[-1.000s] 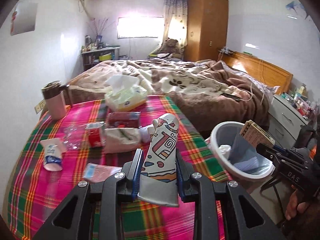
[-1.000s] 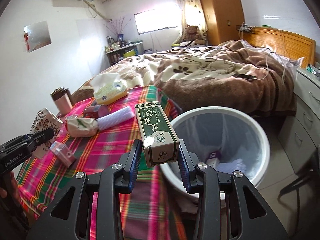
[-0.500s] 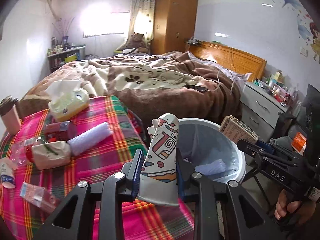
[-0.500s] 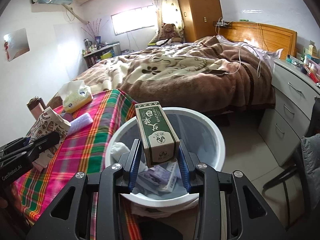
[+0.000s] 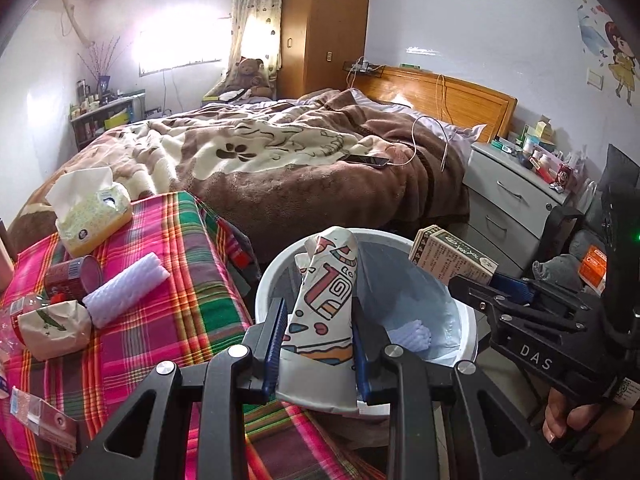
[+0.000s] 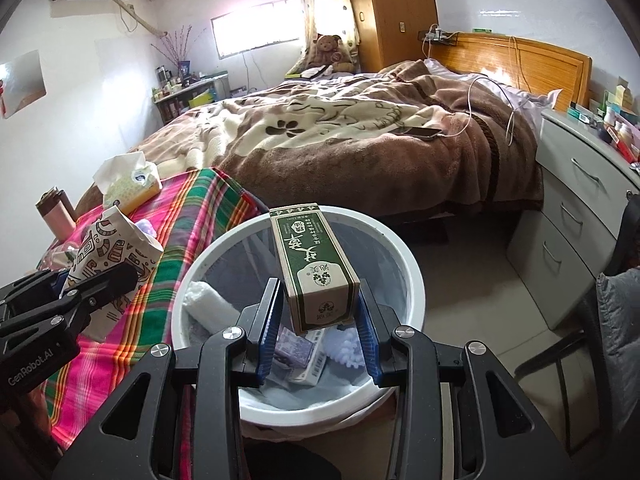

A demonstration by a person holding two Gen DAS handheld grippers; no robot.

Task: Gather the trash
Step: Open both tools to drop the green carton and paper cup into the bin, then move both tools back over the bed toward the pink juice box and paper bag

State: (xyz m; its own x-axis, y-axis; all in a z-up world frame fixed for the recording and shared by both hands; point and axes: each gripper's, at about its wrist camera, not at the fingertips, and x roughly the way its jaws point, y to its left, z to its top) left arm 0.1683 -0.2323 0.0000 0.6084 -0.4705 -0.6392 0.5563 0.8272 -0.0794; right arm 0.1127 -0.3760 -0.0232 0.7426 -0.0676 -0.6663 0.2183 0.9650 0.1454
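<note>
My left gripper (image 5: 316, 344) is shut on a patterned paper bag (image 5: 326, 300), held upright over the near rim of the white trash bin (image 5: 468, 320). My right gripper (image 6: 318, 332) is shut on a green and tan carton (image 6: 314, 264), directly above the bin (image 6: 416, 276). The bin holds white foam sleeves, a purple packet and small boxes. In the left wrist view the right gripper (image 5: 476, 280) comes in from the right with the carton (image 5: 448, 256). In the right wrist view the left gripper (image 6: 100, 280) comes in from the left with the bag (image 6: 108, 256).
A table with a plaid cloth (image 5: 180, 264) stands left of the bin, carrying a tissue box (image 5: 92, 212), a foam sleeve (image 5: 124, 292), a red can (image 5: 72, 276), a crumpled paper bag (image 5: 52, 328) and wrappers. A bed (image 5: 280, 160) lies behind, drawers (image 6: 576, 216) to the right.
Both grippers have moved from over the table to over the bin, carrying the paper bag and the carton. The table has slid left in both views.
</note>
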